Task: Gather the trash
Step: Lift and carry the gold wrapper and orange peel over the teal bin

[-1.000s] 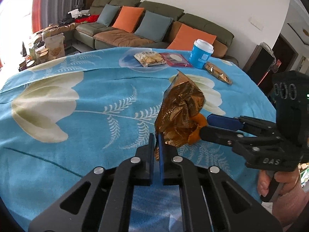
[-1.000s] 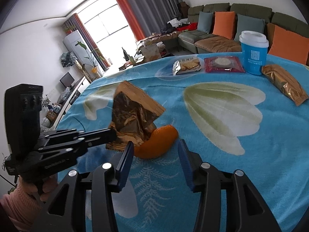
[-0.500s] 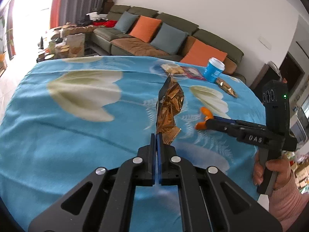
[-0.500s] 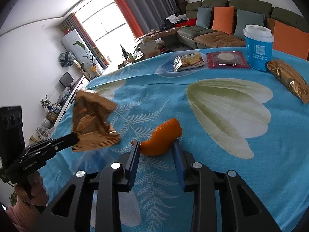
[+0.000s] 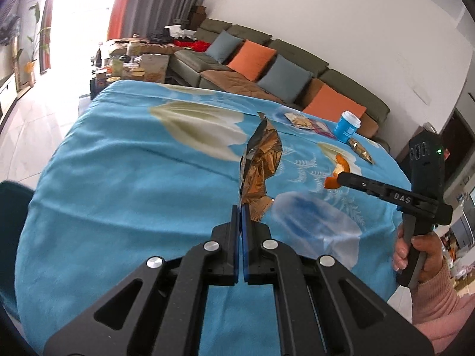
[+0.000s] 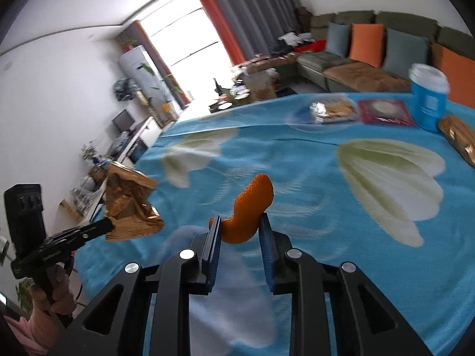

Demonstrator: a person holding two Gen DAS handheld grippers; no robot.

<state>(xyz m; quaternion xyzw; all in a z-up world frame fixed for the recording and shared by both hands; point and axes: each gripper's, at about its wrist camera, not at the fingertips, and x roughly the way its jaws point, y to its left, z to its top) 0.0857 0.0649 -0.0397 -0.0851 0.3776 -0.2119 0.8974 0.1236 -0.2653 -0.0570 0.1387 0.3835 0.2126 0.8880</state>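
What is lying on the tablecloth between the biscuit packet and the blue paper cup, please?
A flat red packet lies between the biscuit packet and the blue paper cup, clearest in the right wrist view.

Two small cameras, one riding on each gripper, looking forward and down along the jaws, close above the blue flowered worktop (image 5: 124, 178). Both showing the sofa (image 6: 356, 71) and the blue cup (image 5: 346, 126).
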